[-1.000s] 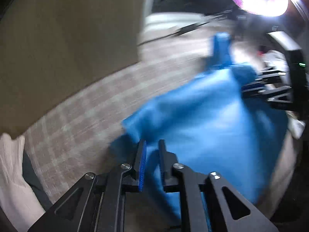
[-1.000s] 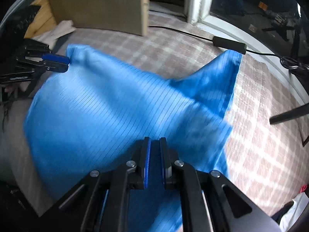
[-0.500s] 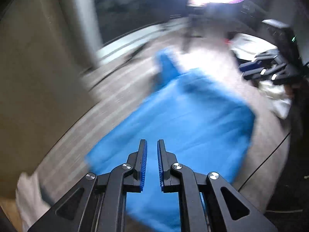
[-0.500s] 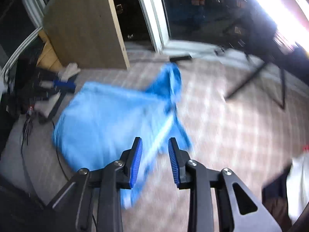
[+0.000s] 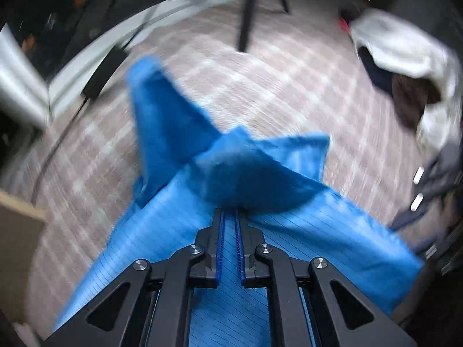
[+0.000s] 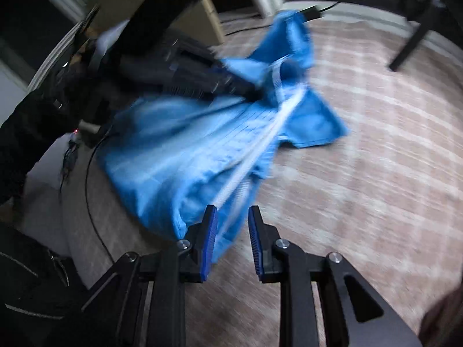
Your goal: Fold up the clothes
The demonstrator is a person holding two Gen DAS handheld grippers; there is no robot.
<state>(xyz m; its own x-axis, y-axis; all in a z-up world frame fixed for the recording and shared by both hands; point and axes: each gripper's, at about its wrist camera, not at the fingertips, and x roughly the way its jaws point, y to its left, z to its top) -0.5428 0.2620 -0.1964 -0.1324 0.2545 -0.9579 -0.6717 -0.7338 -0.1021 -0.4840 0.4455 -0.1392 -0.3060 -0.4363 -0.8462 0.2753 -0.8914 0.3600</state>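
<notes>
Pinching a fold of the blue garment (image 5: 240, 173), the left gripper (image 5: 229, 217) has its two blue-padded fingers nearly together, with the cloth bunched over their tips and more striped fabric running under and between them. From the right wrist view the same gripper (image 6: 231, 86) shows as a dark blur reaching into the upper part of the garment (image 6: 202, 144). The right gripper (image 6: 230, 222) stands spread, its blue pads apart; a pale strip (image 6: 260, 144) of the garment leads down toward the gap between them, but whether it touches either pad cannot be told through the blur. The garment hangs partly lifted from the left gripper, the rest draped over a checked pink rug (image 6: 376, 159), with one flap standing upward (image 5: 162, 110). Farther out on the rug (image 5: 275, 72) lie a heap of white and dark clothes (image 5: 405, 57), a black stand leg (image 5: 249, 14) and a dark cable (image 6: 92, 173)
</notes>
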